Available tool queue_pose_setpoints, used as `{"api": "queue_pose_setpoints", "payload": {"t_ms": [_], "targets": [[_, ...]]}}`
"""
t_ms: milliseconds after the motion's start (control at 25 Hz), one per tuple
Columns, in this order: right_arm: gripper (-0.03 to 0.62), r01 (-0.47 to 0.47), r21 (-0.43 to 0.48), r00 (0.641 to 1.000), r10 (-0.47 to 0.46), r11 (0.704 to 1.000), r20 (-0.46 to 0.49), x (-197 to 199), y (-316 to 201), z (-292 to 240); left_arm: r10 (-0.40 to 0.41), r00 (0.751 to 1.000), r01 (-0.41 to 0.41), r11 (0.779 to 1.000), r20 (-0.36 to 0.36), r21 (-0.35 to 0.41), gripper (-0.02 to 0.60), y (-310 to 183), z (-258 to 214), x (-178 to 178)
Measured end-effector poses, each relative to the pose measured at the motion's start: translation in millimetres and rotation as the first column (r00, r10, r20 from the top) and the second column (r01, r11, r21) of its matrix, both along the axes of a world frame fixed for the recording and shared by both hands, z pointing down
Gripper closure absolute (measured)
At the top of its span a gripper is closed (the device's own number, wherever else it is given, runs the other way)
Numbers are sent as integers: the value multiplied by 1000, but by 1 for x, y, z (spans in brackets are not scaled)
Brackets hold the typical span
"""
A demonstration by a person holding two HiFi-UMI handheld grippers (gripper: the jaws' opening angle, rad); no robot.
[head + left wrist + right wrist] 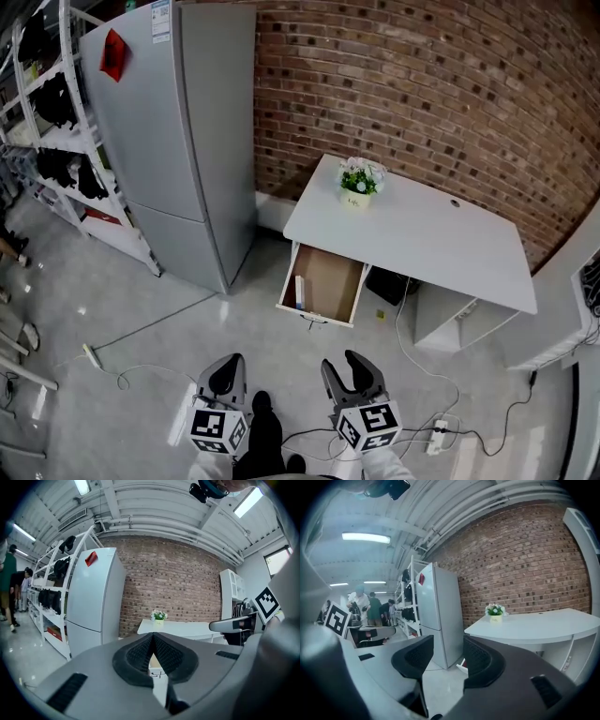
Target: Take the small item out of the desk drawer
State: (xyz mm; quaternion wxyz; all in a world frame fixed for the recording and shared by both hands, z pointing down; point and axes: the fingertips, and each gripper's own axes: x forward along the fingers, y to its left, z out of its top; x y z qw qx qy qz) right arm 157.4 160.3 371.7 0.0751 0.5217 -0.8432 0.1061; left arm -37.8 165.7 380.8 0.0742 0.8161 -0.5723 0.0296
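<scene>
The desk drawer stands pulled out under the white desk, some way ahead of both grippers. A small pale item with a blue edge stands against the drawer's left wall. My left gripper is low in the head view, and in the left gripper view its jaws meet at the tips with nothing between them. My right gripper hangs beside it, jaws apart and empty; the right gripper view shows floor through the gap of the gripper.
A grey fridge stands left of the desk against a brick wall, with a white shelf rack further left. A potted plant sits on the desk's far corner. Cables and a power strip lie on the floor. People stand far off.
</scene>
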Motion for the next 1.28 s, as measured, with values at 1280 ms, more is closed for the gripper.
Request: {"api": "queue_pose_setpoints", "payload": {"t_ms": [1280], "targets": [[368,-77,-210,991,52,975,-122,-66,-264,92,124,992,-125,987,-18,-104,566,-266,62,-65]]}}
